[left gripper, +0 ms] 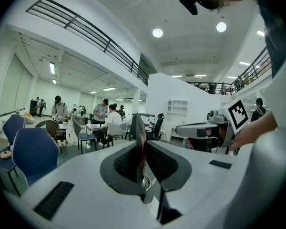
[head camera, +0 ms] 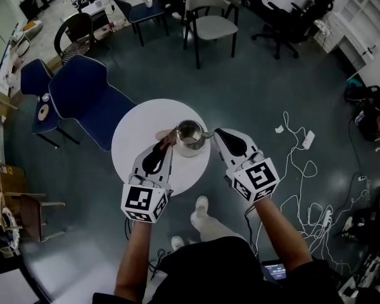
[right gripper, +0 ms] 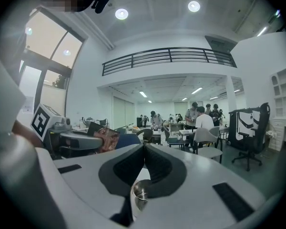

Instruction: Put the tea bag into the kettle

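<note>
Head view puts your left gripper [head camera: 169,142] over the round white counter [head camera: 134,138], its jaws clamped on the reddish-brown tea bag [head camera: 166,136]. The bag sits just beside the left rim of the steel kettle [head camera: 189,133], still outside it. Your right gripper [head camera: 218,133] is just right of the kettle; the right gripper view shows its jaws pressed together with nothing between them.
</note>
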### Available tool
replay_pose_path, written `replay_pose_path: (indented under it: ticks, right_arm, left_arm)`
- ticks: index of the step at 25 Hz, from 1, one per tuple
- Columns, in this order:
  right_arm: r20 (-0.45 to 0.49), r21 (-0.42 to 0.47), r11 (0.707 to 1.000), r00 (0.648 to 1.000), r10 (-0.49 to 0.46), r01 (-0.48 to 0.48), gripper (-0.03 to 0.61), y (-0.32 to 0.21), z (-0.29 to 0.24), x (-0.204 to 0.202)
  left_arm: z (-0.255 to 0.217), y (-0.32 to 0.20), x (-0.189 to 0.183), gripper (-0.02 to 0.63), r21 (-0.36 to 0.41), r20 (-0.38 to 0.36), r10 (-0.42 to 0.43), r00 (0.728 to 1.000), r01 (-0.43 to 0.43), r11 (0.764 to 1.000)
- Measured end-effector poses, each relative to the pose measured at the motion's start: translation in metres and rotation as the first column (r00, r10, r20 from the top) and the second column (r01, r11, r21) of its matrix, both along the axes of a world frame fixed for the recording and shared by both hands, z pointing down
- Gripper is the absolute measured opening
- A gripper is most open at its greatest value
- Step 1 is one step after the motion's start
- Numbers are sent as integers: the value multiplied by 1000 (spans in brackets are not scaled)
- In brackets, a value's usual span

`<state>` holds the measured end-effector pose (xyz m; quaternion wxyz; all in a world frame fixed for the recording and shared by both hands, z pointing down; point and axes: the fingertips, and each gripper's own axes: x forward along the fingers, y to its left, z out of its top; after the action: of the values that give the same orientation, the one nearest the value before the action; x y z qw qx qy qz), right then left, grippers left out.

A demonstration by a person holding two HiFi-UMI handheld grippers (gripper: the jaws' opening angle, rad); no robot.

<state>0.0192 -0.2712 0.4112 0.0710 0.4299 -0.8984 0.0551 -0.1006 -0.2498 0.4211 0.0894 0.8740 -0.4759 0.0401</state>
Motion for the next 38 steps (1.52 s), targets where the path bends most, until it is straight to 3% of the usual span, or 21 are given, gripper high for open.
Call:
replay_pose_path:
  ticks: [9,16,25,38]
  right_arm:
    - [10,-43,999,1000,-18,18,18,-39,33,25]
    - [-1,-77,996,999,-49,49,18,-59,64,39]
    - [3,-105,991,997,-80,80,18,-73,90,44]
    - [31,-143,984,994,-105,108,18,-90,119,55]
  left_arm:
    - [34,-45,27,40,-48,54,1,999,1,999]
    - [72,-67,51,40,-115,136,26,990,-10,993]
    - [108,-84,69,40,-211,187,61,981,-21,977]
    - [147,-102,82,40,-270,305,87,948,-1,963]
